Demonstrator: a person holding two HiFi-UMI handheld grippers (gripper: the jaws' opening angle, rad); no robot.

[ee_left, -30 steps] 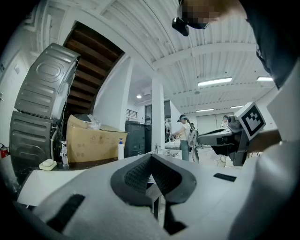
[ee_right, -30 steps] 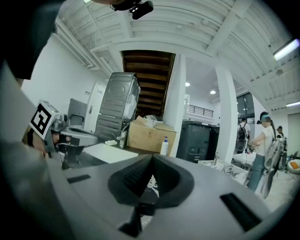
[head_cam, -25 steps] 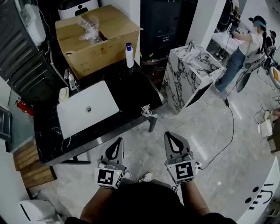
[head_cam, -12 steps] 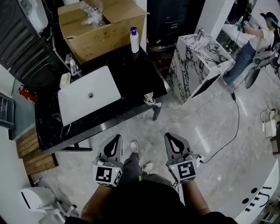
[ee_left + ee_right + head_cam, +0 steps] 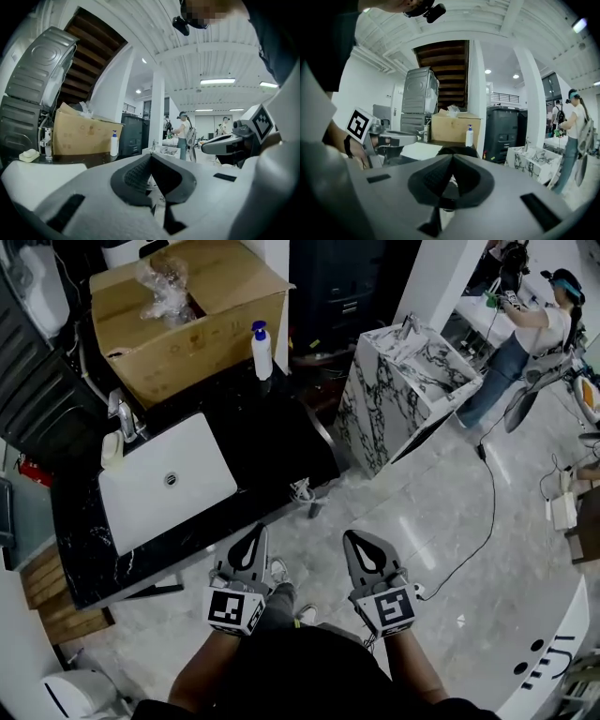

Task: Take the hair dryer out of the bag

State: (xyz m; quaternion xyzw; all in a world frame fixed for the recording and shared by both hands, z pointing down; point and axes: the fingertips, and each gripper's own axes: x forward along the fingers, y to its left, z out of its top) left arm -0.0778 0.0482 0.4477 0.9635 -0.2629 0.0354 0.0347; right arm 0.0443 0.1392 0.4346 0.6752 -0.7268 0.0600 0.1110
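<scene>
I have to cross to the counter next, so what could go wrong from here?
A foot could catch the black cable on the floor. The pump bottle stands close beside the cardboard box, so reaching for the plastic bag on top might topple it. The left tongs and right tongs are shut; they must open first.

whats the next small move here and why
Probably a step toward the black counter, raising both grippers toward the cardboard box, where crumpled clear plastic, likely the bag, sits on top. The left gripper and right gripper are shut, empty, and over the floor, short of the counter. No hair dryer shows yet.
</scene>
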